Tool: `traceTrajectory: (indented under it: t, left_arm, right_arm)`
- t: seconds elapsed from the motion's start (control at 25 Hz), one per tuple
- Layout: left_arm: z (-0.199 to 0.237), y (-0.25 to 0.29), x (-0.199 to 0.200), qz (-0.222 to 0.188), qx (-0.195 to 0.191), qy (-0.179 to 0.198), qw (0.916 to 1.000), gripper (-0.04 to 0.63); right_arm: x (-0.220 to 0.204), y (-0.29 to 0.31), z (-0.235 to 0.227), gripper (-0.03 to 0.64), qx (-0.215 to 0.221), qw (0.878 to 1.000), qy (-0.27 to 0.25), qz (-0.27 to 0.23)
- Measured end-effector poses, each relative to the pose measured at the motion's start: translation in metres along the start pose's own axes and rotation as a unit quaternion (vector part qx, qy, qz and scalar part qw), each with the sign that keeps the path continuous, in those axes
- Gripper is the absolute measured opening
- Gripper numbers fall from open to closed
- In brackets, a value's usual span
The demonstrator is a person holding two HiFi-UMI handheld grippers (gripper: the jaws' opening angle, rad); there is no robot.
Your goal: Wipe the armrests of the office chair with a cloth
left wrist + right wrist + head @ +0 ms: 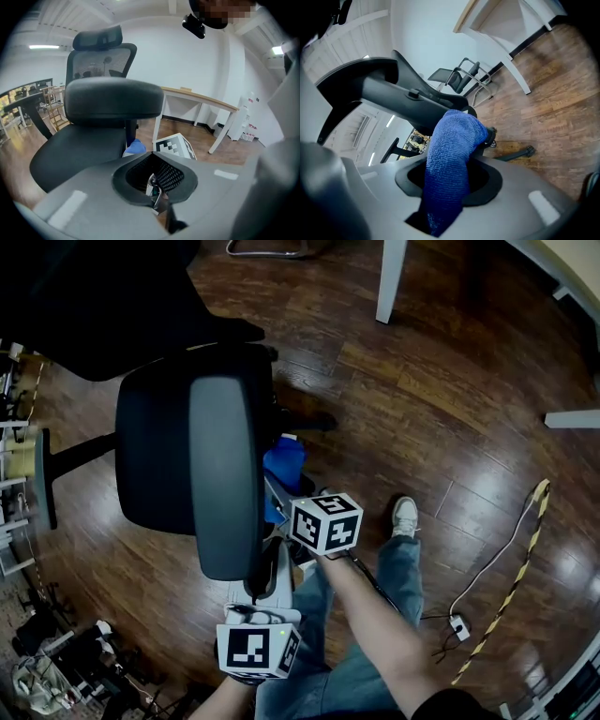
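A: Where is the fuzzy blue cloth (pixel 450 154)?
B: The right gripper (pixel 277 495) pinches it, beside the smooth, long black armrest (pixel 225 474).
A: And the left gripper (pixel 261 582)?
B: Its jaws are pressed together.

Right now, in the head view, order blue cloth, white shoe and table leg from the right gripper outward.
1. blue cloth, held in the right gripper.
2. white shoe, off to its right.
3. table leg, far at the top edge.

A blue cloth (pixel 284 465) was pictured at the tip of the right gripper (pixel 281 498), just beside the office chair's armrest (pixel 225 474), while the left gripper (pixel 270 577) was positioned near its end, above a wooden floor (pixel 450 381).
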State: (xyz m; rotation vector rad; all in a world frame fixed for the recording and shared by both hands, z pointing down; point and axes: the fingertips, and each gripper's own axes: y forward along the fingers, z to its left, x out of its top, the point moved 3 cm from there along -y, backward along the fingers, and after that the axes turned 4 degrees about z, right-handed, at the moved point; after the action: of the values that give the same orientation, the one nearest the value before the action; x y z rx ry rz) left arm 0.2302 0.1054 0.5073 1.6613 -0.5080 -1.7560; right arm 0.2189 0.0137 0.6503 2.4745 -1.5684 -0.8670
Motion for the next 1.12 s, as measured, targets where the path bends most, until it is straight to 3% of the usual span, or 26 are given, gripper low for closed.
traceTrajectory:
  t: [0.28, 0.68, 0.96, 1.12]
  left_arm:
    - [0.003, -0.023, 0.003, -0.007, -0.002, -0.012, 0.9999, 0.005]
    - [0.033, -0.049, 0.001, -0.022, 0.027, -0.041, 0.9986, 0.005]
    - [0.077, -0.052, -0.002, -0.051, 0.055, -0.083, 0.9937, 0.005]
    - [0.111, -0.047, 0.003, -0.081, 0.060, -0.100, 0.9899, 0.005]
  right_arm:
    - [0.005, -0.021, 0.048, 0.147, 0.021, 0.999, -0.026, -0.021]
    - [0.011, -0.042, 0.081, 0.147, 0.025, 0.995, -0.086, -0.051]
    - [0.015, -0.043, 0.083, 0.147, -0.010, 0.991, -0.104, -0.087]
    - [0.006, -0.040, 0.084, 0.147, -0.051, 0.984, -0.117, -0.121]
